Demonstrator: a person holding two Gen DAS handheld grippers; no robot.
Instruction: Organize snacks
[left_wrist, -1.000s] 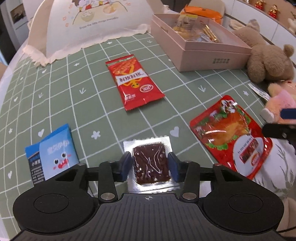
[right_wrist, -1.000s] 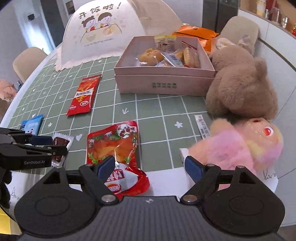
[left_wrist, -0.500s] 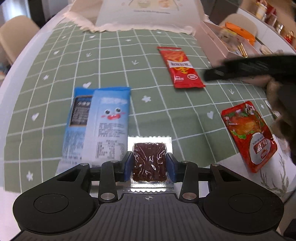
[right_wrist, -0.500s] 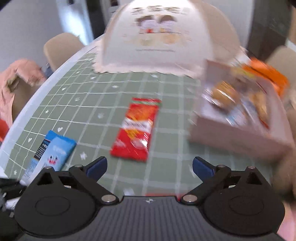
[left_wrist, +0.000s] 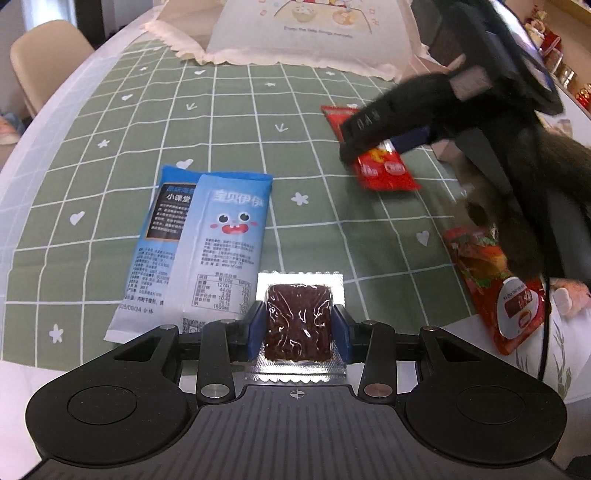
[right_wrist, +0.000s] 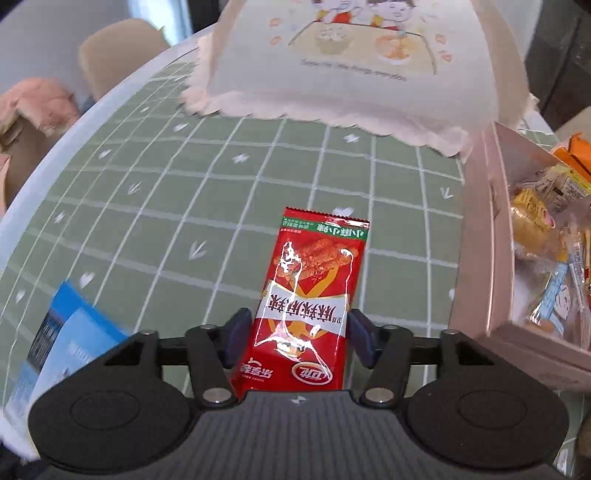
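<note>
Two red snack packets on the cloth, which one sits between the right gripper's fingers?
The long narrow red packet, lying by the pink box. The wider red pouch with a clear window lies apart, at the table edge.

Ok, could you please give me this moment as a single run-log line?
left gripper: shut on foil-wrapped brown snack | right gripper: jaws just closing on red snack packet | pink box: holds other snacks

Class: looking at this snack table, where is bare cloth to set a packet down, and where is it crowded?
Free: the green checked cloth between the food cover and the blue packet. Crowded: the near right, where the right tongs have just been closing around the long red packet beside the pink box.
</note>
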